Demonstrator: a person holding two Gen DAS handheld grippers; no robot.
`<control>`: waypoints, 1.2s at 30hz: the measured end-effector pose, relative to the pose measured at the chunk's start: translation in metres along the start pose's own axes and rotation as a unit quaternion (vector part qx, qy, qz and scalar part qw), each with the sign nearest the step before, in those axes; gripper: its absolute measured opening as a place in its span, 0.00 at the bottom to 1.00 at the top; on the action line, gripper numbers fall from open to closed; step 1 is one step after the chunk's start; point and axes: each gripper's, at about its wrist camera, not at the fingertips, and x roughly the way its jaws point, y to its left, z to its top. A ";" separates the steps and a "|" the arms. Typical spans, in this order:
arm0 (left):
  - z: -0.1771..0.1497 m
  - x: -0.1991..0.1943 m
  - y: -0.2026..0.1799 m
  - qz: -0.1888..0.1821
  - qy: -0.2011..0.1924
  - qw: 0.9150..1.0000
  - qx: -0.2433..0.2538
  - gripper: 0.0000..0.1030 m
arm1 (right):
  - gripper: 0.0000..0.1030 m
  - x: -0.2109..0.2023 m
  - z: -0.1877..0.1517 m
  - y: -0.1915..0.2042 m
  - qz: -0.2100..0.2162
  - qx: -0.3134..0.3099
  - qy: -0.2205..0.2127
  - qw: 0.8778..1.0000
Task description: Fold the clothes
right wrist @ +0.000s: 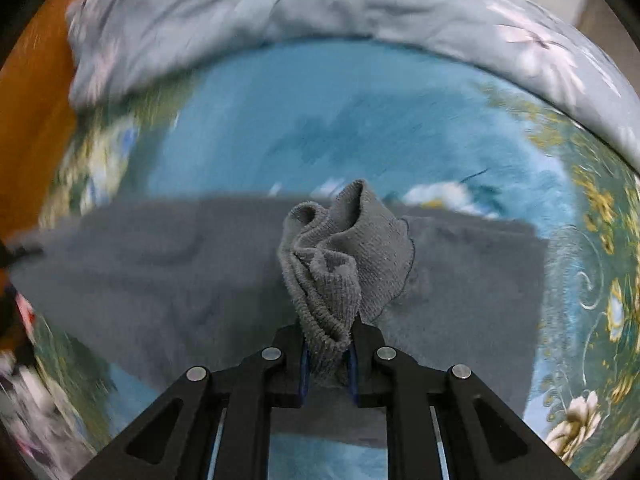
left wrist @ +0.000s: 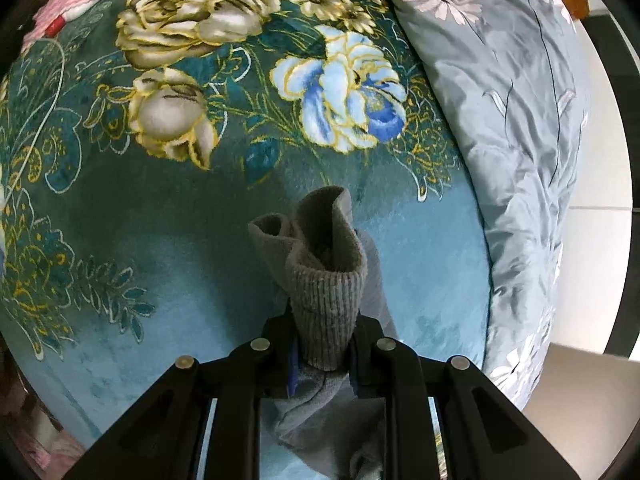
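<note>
I have both tools clamped on the same grey knitted garment. My left tool [left wrist: 323,354] pinches a bunched ribbed edge of the grey garment [left wrist: 326,280], which sticks up between the jaws above the teal floral blanket [left wrist: 200,208] on the bed. My right tool [right wrist: 329,354] is likewise closed on a gathered ribbed wad of it, and in that view the rest of the garment spreads below as a broad, fairly flat grey panel over the blanket, with a straight far edge. The view is blurred, so I read the tool as moving. A grey-blue flowered quilt [left wrist: 500,100] lies alongside. I judge a fold is under way: the cloth is lifted at two points, not laid down. Whether this is an early or a closing fold I cannot tell; no neat finished bundle shows.
</note>
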 end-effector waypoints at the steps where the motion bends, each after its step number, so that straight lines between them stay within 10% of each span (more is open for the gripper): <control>1: 0.000 0.000 0.000 0.003 0.002 1.000 0.005 0.19 | 0.18 0.008 -0.001 0.016 -0.003 -0.017 0.008 1.000; 12: -0.005 -0.003 -0.006 0.031 0.006 0.999 0.033 0.19 | 0.54 0.011 -0.006 0.073 0.109 -0.108 0.039 0.987; 20: -0.047 -0.031 -0.068 0.042 -0.036 0.984 0.172 0.18 | 0.55 -0.023 -0.036 -0.064 0.053 0.035 0.028 0.998; 26: -0.140 -0.041 -0.173 0.013 -0.044 0.925 0.377 0.18 | 0.55 -0.039 -0.073 -0.161 -0.009 0.124 0.024 0.992; 32: -0.272 -0.001 -0.241 0.009 0.005 0.830 0.557 0.18 | 0.55 -0.040 -0.110 -0.207 -0.012 0.202 0.026 0.979; 36: -0.331 0.044 -0.245 0.049 0.050 0.789 0.610 0.19 | 0.55 -0.044 -0.128 -0.215 -0.001 0.214 0.030 0.976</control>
